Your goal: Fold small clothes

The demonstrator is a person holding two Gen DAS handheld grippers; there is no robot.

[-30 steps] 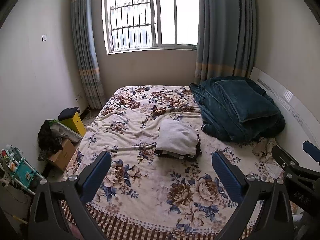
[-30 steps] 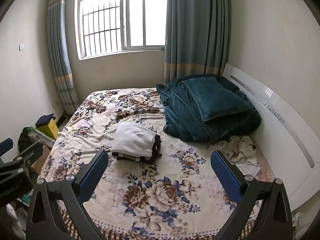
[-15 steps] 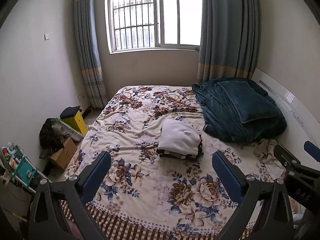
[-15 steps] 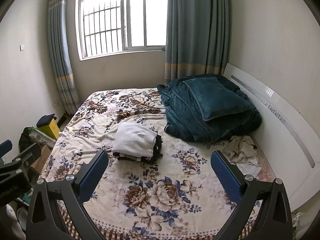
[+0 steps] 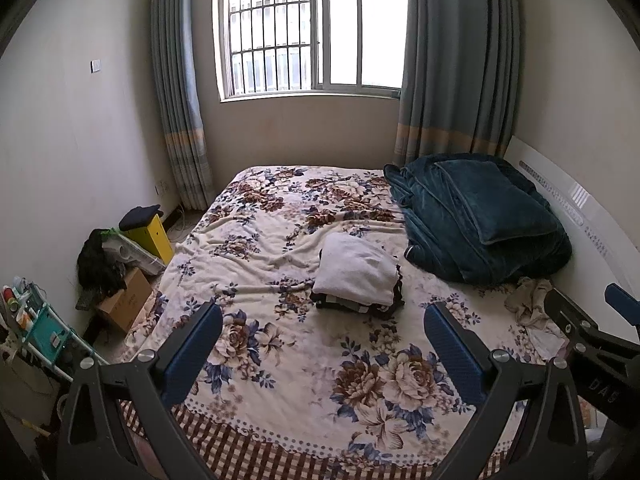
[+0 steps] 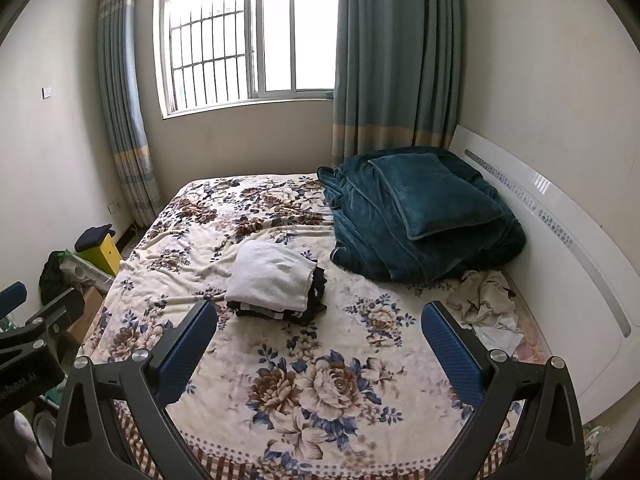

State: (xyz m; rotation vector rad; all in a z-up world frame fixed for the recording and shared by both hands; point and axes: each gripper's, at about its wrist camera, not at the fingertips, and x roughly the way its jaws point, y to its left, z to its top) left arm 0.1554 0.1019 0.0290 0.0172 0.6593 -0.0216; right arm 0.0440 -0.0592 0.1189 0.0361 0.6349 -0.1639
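A stack of folded clothes (image 5: pixel 357 276), a white piece on top of dark ones, lies mid-bed on the floral bedspread (image 5: pixel 280 360); it also shows in the right wrist view (image 6: pixel 276 278). A crumpled heap of beige and white small clothes (image 6: pixel 486 304) lies by the headboard, also in the left wrist view (image 5: pixel 534 312). My left gripper (image 5: pixel 324 344) is open and empty, held above the bed's near edge. My right gripper (image 6: pixel 320 344) is open and empty beside it, well short of both piles.
A bundled teal blanket with a pillow (image 6: pixel 420 212) fills the bed's far right. The white headboard (image 6: pixel 560 240) runs along the right. On the floor at left are a cardboard box (image 5: pixel 124 304), a yellow box (image 5: pixel 152 236) and a teal rack (image 5: pixel 40 328).
Both grippers have drawn back and lifted a little, so the bed looks slightly farther away. The clothes have not moved and both grippers stay open.
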